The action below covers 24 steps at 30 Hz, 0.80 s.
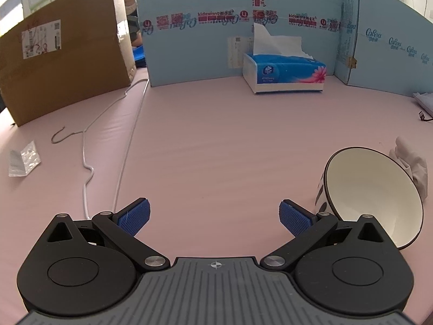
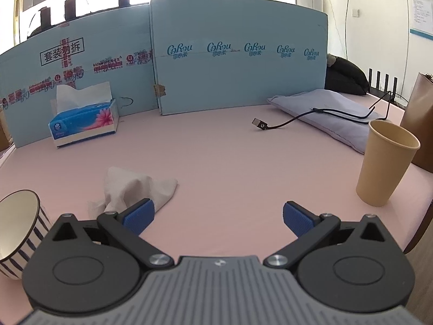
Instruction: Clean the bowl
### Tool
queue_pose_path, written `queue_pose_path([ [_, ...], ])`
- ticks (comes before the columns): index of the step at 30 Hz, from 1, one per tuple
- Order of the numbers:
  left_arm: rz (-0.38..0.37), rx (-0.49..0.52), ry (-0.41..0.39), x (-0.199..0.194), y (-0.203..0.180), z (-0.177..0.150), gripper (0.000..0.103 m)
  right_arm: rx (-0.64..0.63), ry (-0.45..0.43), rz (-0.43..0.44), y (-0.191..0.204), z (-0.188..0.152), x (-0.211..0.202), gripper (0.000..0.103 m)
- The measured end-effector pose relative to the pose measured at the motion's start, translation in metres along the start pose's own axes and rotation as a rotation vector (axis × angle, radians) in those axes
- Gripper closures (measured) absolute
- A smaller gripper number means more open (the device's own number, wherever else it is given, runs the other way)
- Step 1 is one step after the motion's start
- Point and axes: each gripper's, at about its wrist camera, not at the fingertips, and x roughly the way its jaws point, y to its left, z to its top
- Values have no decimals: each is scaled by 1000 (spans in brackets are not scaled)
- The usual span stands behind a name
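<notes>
A white bowl with a dark rim and blue-striped outside stands on the pink table, low at the right in the left wrist view; it also shows at the lower left in the right wrist view. A crumpled white tissue lies beside it, just ahead of my right gripper's left finger; it shows behind the bowl in the left wrist view. My left gripper is open and empty, left of the bowl. My right gripper is open and empty, right of the bowl.
A blue tissue box stands at the back by light-blue cardboard walls. A brown cardboard box, white cable and plastic packet lie left. A tan paper cup, a USB cable and a lilac pillow are right.
</notes>
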Motion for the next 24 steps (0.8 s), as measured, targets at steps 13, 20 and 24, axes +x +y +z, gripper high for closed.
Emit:
queue_pose_path([
  [13,-7,-5,2,0,2,-2,0,-3,1,1,1,0,-1,0],
  [20,-11,-5,1,0,2,-2,0,-4,-3,-2,0,-1,-2,0],
  [24,-11,-2,3,1,0,-1,0,-3,-1,1,1,-1,-2,0],
])
